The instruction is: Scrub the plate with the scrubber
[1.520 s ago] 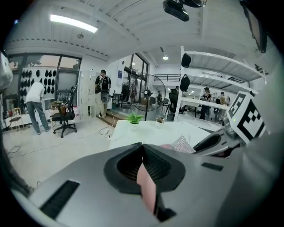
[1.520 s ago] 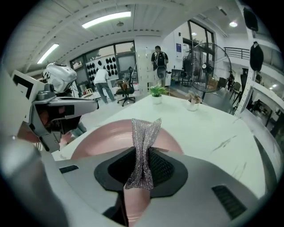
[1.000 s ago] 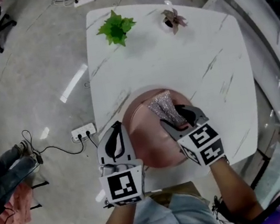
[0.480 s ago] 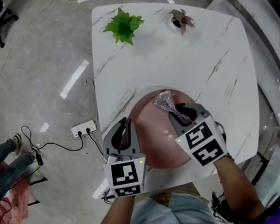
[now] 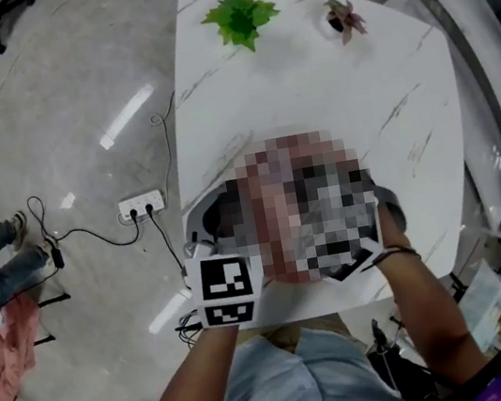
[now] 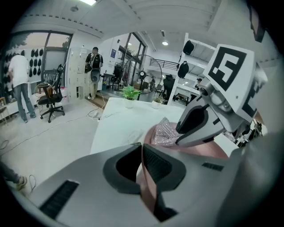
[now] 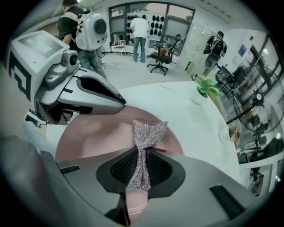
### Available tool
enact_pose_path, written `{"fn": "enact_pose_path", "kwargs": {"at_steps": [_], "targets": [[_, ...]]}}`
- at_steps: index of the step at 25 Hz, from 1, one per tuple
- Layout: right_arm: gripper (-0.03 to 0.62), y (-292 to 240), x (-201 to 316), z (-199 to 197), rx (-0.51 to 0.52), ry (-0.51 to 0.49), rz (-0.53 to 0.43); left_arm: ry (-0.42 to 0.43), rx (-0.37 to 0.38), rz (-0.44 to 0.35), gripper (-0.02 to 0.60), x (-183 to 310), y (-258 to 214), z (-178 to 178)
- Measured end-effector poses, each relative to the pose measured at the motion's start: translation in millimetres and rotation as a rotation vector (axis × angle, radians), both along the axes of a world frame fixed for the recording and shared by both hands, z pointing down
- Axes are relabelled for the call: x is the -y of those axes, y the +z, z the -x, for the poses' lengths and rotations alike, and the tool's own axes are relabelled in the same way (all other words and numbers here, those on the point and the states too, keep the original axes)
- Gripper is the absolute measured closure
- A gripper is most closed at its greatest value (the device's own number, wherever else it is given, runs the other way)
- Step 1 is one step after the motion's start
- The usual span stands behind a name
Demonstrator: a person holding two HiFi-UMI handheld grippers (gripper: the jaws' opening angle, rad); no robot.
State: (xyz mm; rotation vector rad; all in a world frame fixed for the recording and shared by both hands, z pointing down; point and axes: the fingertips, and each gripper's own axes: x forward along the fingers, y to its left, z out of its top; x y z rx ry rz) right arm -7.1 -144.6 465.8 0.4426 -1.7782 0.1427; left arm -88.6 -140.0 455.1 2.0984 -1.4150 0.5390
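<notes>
At the near edge of the white table (image 7: 191,106), the right gripper (image 7: 141,162) pinches the silver scrubber (image 7: 146,131) tight at its waist. Its long axis runs near to far, and the fanned free end seems to lie on the far part of the pink plate (image 7: 95,135). The plate's bare face spreads left of that fan. Over on the left, the left gripper (image 6: 142,155) is clamped on the plate's rim, pinning it. I'd say the stroke goes leftward and nearer.
</notes>
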Motion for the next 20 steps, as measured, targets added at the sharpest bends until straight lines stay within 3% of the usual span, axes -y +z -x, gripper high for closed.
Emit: {"fn": "enact_pose_path", "kwargs": {"at_steps": [13,20], "targets": [[0.523,4.5,-56.1,38.3,-0.020,-0.288,0.033,-0.018,0.006,0.028,0.565,-1.1,2.4,2.0],[0.523,5.7,-89.2,42.1,0.015,-0.328,0.070,-0.024,0.016,0.025,0.565,-0.2,3.9,1.9]]}}
